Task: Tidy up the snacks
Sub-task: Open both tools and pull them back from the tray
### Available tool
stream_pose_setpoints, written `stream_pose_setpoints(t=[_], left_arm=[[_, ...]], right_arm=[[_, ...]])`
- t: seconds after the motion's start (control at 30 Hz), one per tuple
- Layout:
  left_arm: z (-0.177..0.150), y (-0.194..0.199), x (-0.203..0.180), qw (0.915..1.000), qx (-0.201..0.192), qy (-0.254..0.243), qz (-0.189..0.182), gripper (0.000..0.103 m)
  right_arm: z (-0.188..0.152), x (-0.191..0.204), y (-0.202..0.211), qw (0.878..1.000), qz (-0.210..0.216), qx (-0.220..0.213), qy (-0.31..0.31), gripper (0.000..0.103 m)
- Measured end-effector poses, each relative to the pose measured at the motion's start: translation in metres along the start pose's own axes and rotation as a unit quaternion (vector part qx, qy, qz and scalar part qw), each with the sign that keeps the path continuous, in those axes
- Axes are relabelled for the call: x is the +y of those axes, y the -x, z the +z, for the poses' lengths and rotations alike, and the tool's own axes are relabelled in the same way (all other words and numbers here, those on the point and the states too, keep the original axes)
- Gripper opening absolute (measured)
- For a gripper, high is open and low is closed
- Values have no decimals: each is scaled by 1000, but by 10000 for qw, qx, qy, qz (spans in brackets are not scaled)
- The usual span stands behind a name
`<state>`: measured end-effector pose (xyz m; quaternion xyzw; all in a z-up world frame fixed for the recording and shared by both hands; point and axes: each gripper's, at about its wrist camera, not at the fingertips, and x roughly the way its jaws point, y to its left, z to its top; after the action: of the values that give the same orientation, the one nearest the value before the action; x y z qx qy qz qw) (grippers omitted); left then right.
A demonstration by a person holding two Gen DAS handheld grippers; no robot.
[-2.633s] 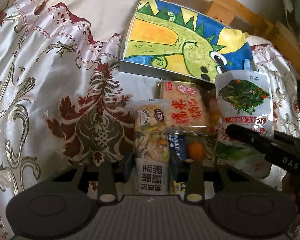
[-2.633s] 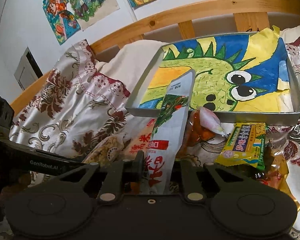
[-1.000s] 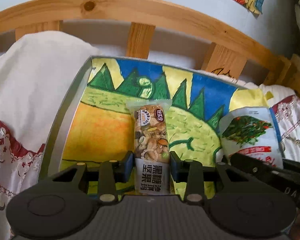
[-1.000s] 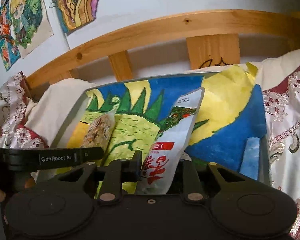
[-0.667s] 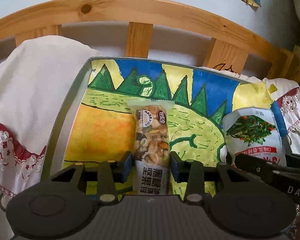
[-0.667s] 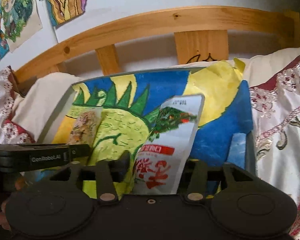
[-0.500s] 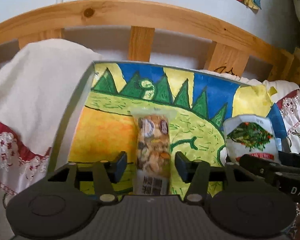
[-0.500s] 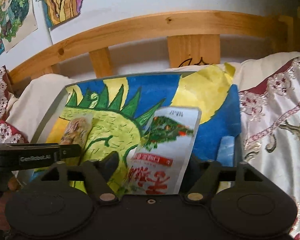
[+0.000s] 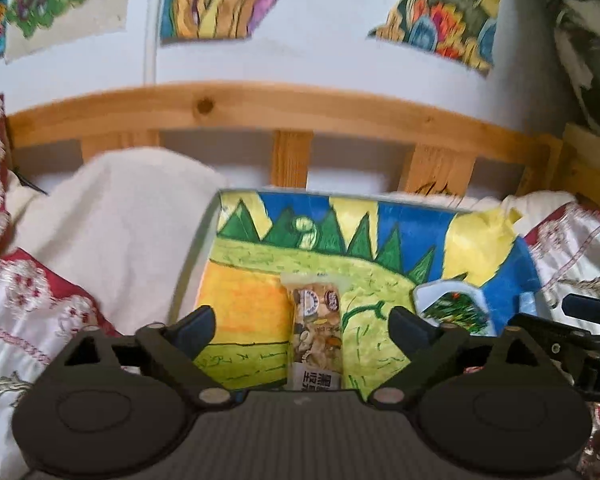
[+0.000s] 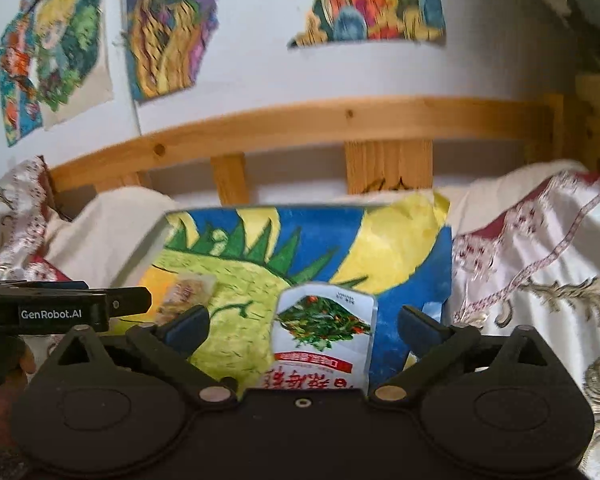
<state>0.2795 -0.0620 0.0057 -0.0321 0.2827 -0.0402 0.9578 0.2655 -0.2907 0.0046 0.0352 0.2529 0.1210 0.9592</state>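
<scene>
Both drops are landing inside the shallow grey metal tray lined with a green dinosaur painting [image 9: 204,264]. Left gripper [image 9: 302,326] jaws have just been opening, now wide apart, clear transparent nut-bar packet [image 9: 317,332] lying loose between them. Right gripper [image 10: 302,326] likewise spread, white pouch with a green vegetable photo [image 10: 322,340] released. Advice: be backing straight out, pads clear, so neither packet drags.

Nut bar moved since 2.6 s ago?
Yes. The nut bar went from the bedspread into the tray; left gripper jaws just opened, releasing it.
</scene>
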Motion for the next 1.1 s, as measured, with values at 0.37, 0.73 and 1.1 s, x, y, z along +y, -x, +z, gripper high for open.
stream_pose_setpoints(t=[0.37, 0.73, 1.1], left_arm=[[-7, 90, -4, 9963, -834, 9, -209, 102], [-48, 184, 6, 9918, -1279, 37, 16, 103], [-94, 243, 14, 9943, -1051, -160, 115, 103]], right_arm=[[-6, 25, 94, 9970, -146, -694, 317, 102], [-33, 51, 195, 9914, -313, -1160, 529, 102], [-77, 75, 253, 9960, -288, -649, 538, 102]])
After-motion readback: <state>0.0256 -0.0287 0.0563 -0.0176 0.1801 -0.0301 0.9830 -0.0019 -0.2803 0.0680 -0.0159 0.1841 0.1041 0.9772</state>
